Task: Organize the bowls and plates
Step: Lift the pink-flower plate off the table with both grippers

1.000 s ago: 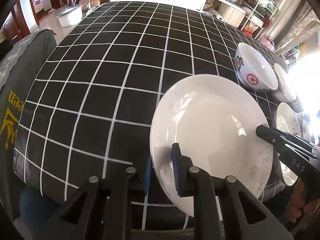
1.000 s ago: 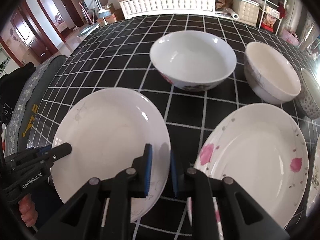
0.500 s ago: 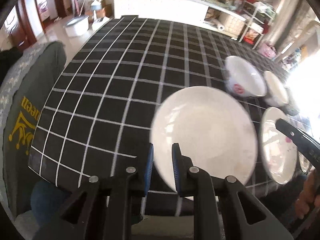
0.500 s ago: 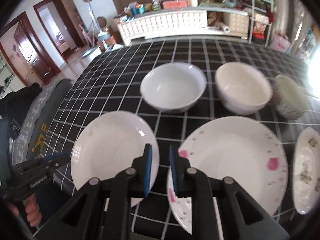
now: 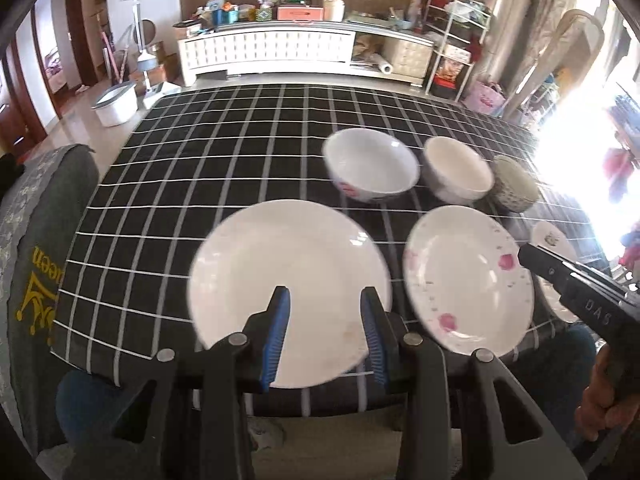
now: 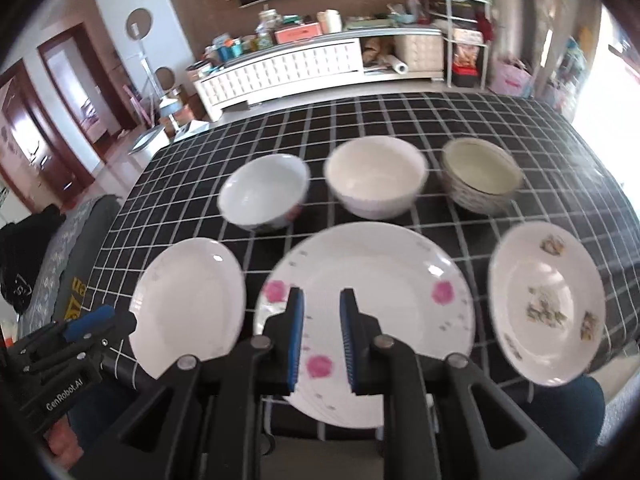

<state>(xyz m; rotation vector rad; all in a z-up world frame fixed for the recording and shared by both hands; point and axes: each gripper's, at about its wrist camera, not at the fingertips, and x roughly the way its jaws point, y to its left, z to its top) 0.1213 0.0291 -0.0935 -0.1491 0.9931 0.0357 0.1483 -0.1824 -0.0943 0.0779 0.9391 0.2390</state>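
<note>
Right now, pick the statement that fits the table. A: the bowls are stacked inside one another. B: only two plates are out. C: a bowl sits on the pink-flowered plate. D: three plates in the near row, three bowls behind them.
D: the plain white plate, pink-flowered plate and small patterned plate line the near edge, with the three bowls standing apart behind them.

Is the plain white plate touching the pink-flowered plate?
Apart. The left wrist view shows a strip of black checked cloth between the plain white plate and the pink-flowered plate; the right wrist view agrees.
</note>
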